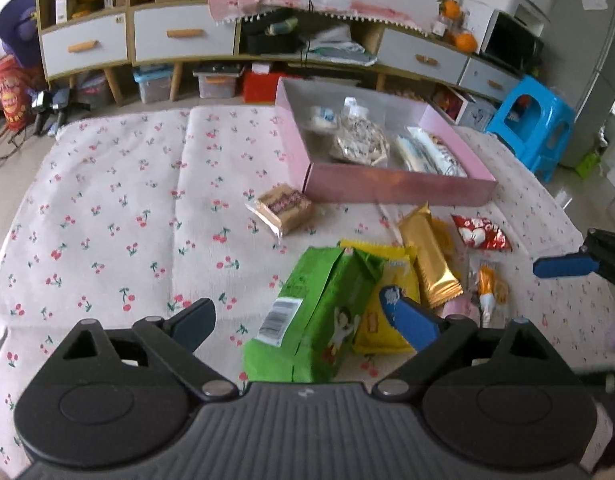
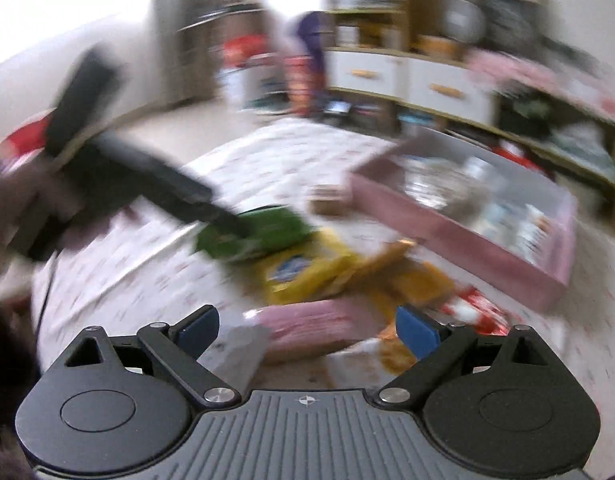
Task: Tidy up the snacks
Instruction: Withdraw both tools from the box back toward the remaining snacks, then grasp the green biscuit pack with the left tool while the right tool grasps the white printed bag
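Left gripper (image 1: 303, 320) is sitting wide apart, straddling the green snack pack (image 1: 319, 316) on the cloth. Looks light, crinkly, slippery film: pinching across its mid-body seems safest. Pink box (image 1: 399, 190) is waiting beyond.

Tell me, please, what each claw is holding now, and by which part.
Nothing is held. The left claw stands open around the green packet; the right claw is open above the pink packet.

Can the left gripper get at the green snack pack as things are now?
Probably yes. The left gripper is open, and the green snack pack lies between its fingers, untouched. The yellow packet leans against it on one side, so that finger has little room.
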Demonstrator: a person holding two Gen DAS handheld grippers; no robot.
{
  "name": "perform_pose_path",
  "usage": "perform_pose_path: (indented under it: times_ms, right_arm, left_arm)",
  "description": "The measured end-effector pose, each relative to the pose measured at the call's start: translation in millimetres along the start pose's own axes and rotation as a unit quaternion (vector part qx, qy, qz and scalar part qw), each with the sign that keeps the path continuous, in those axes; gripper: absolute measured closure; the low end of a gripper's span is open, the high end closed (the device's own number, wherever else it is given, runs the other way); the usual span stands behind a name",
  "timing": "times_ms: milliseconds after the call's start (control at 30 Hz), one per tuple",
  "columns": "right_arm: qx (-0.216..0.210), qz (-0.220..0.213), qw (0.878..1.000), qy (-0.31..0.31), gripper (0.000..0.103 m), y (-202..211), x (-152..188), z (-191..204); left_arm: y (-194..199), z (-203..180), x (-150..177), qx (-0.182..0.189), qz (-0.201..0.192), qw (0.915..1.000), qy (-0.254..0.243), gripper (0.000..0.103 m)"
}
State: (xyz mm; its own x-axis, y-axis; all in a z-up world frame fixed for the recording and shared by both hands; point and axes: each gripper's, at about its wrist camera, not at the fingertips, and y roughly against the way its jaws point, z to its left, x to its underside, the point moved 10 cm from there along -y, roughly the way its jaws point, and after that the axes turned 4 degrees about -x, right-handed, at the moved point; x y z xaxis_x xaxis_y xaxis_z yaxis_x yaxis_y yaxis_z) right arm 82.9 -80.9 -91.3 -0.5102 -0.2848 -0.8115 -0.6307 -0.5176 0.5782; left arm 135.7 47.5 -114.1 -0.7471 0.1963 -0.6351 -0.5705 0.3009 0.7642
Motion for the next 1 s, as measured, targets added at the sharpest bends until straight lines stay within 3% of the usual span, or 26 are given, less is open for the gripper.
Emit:
perform_pose_path:
  times_ms: [167, 333, 567, 800, 1000]
  right_arm:
    - [-0.031, 0.035, 0.994, 0.102, 0.006, -14, 9, 36]
    - [-0.030, 0.067, 0.981, 0.182, 0.006, -33, 20, 57]
    - [-0.018, 0.077, 0.964, 0.252, 0.007, -51, 24, 74]
    - [-0.013, 0.084, 0.956, 0.280, 0.012, -65, 28, 76]
    - [-0.004, 0.065, 0.962, 0.265, 0.029, -67, 19, 74]
  left_arm:
    - [-1, 5, 6, -0.002, 0.025, 0.9997, 0.006, 0.009]
    - [-1, 6, 9, -0.002, 0.031, 0.9995, 0.006, 0.009]
    - [-5, 9, 13, -0.006, 0.038, 0.9992, 0.006, 0.010]
    - [-16, 14, 12, -0.007, 0.047, 0.9987, 0.021, 0.019]
    - [-24, 12, 10, 0.008, 0.051, 0.9980, 0.038, 0.023]
